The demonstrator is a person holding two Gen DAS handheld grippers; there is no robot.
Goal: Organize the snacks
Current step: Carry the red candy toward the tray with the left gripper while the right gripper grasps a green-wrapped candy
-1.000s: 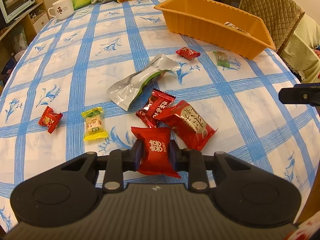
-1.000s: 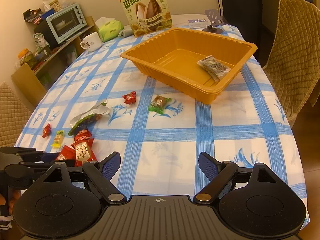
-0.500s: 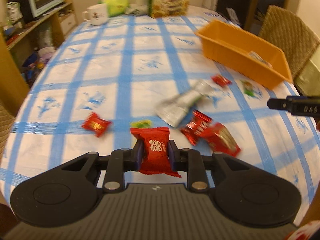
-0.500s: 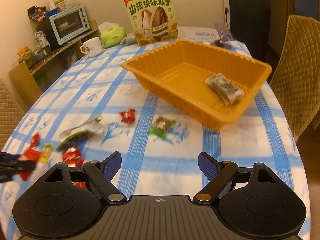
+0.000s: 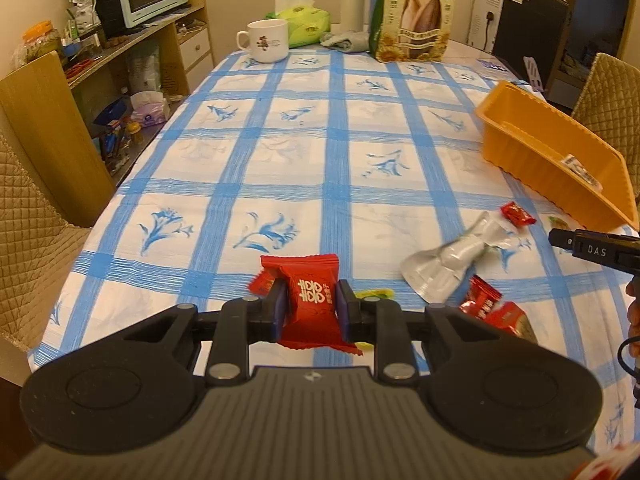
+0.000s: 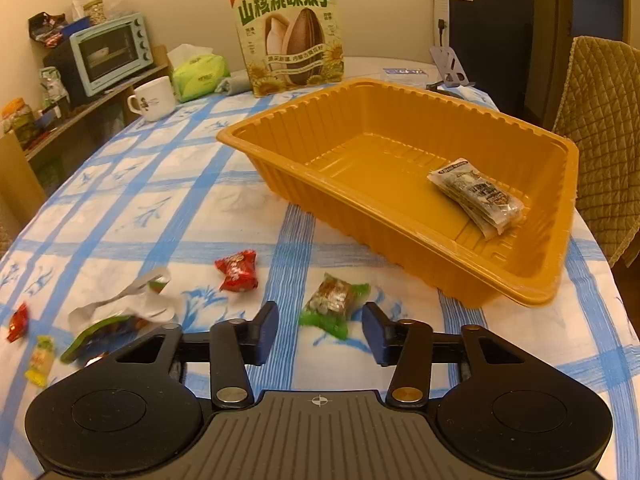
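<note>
The left claw (image 5: 310, 308) pinches a red candy (image 5: 308, 300) across its puffy middle above the worktop (image 5: 280, 160), while the right claw (image 6: 320, 330) is closing around, not yet touching, the green candy (image 6: 334, 304) lying near the tray (image 6: 400, 240); both look light, crinkly and slippery, best gripped mid-body.

The tray (image 6: 400, 204) sits on the table (image 6: 160, 208) and holds 1 packet (image 6: 478, 196) near its right wall. Behind the tray stands the seed box (image 6: 290, 28); left of that box sit the tissue pack (image 6: 200, 74) and mug (image 6: 154, 98). Before the tray lie 2 candies (image 6: 334, 304) (image 6: 237, 270), apart.
</note>
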